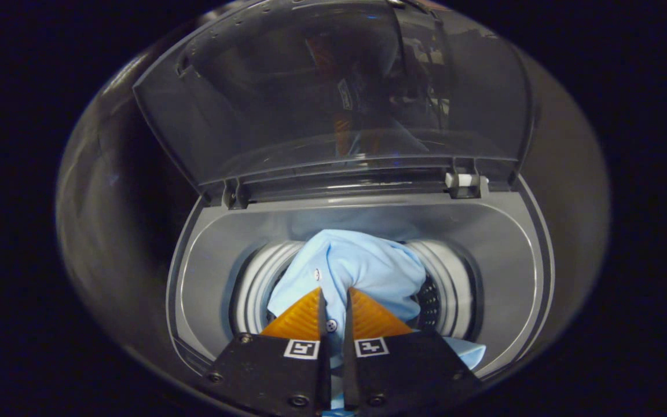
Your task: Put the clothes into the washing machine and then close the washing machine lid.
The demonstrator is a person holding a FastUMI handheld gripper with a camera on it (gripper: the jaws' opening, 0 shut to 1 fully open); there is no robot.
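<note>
A light blue buttoned shirt (356,263) hangs bunched over the round drum opening (258,284) of a grey top-loading washing machine (206,255). My gripper (333,298) is shut on the shirt, a fold of cloth with a button pinched between the two fingers. The cloth spreads ahead of the fingertips and a bit of it trails below the right finger. The machine's smoky see-through lid (333,92) stands raised behind the opening, held by hinges at its lower edge.
The perforated drum wall (429,301) shows right of the shirt. A white hinge catch (464,180) sits at the lid's lower right. Dark booth wall surrounds the machine.
</note>
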